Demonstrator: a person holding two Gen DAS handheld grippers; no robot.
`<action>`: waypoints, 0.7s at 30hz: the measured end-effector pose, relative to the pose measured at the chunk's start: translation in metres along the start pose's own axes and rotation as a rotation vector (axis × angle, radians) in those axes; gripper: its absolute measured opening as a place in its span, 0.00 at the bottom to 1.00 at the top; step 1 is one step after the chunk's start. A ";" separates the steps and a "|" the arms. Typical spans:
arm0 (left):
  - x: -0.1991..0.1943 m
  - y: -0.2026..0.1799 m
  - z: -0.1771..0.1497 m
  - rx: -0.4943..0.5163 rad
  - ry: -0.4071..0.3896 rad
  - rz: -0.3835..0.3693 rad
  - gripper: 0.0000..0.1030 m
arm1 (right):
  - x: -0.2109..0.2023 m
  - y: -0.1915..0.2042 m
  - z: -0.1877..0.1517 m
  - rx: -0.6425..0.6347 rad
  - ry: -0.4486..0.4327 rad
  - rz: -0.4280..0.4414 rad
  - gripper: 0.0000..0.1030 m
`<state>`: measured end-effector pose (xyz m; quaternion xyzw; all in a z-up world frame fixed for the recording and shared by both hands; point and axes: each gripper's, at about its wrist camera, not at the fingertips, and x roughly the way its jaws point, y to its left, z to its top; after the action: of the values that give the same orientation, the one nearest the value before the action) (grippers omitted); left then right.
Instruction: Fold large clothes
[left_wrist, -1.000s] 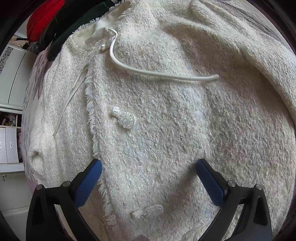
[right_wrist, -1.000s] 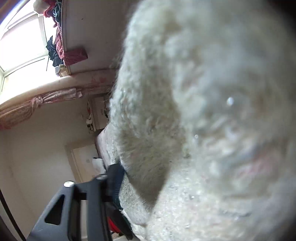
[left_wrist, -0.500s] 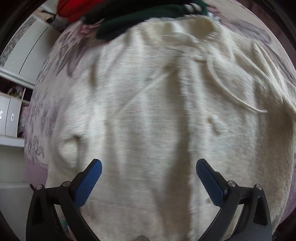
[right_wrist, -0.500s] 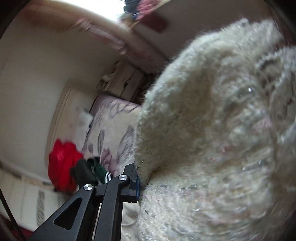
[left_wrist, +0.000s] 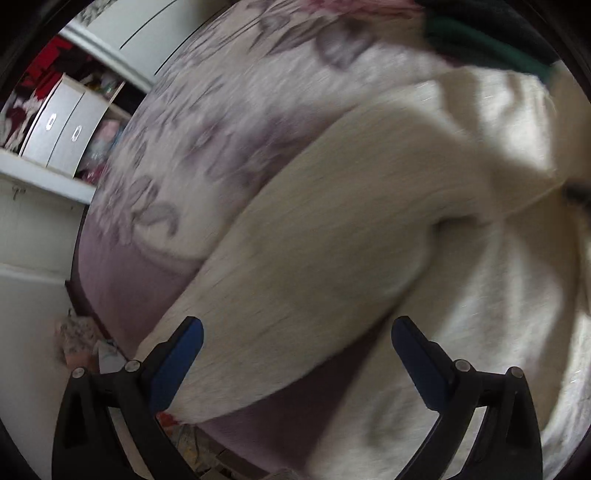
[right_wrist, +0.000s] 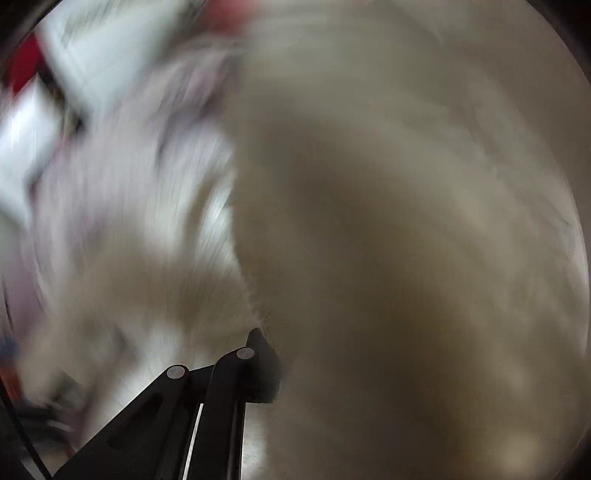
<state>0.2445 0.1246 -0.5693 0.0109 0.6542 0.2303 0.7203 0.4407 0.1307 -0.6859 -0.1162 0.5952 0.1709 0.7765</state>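
A cream tweed jacket (left_wrist: 424, 221) lies on a bed. Its left sleeve (left_wrist: 314, 266) stretches toward the bed's near edge in the left wrist view. My left gripper (left_wrist: 297, 354) is open and empty, with its blue pads either side of the sleeve end. My right gripper (right_wrist: 280, 362) is shut on a fold of the jacket (right_wrist: 406, 240), which fills most of the blurred right wrist view. Only its left finger (right_wrist: 258, 369) shows; the other is hidden by cloth.
The bed has a mauve floral cover (left_wrist: 207, 147). Dark green and black clothes (left_wrist: 491, 40) lie at the far edge by the jacket. White shelves and drawers (left_wrist: 62, 125) stand to the left. The floor (left_wrist: 37, 369) shows beyond the bed edge.
My left gripper has swung left from the buttoned front of the jacket to the sleeve and bed edge. My right gripper has moved fast, still holding the cloth.
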 end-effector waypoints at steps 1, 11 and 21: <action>0.007 0.013 -0.006 -0.011 0.014 0.003 1.00 | 0.020 0.016 0.001 -0.028 0.074 -0.025 0.19; 0.025 0.067 -0.043 -0.105 0.098 -0.041 1.00 | -0.068 -0.045 -0.060 0.454 0.097 0.195 0.66; 0.002 0.024 -0.033 -0.081 0.052 -0.064 1.00 | 0.026 -0.148 -0.082 0.637 0.203 -0.029 0.51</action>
<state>0.2053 0.1371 -0.5679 -0.0451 0.6630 0.2334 0.7098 0.4343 -0.0327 -0.7361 0.1074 0.6914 -0.0473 0.7129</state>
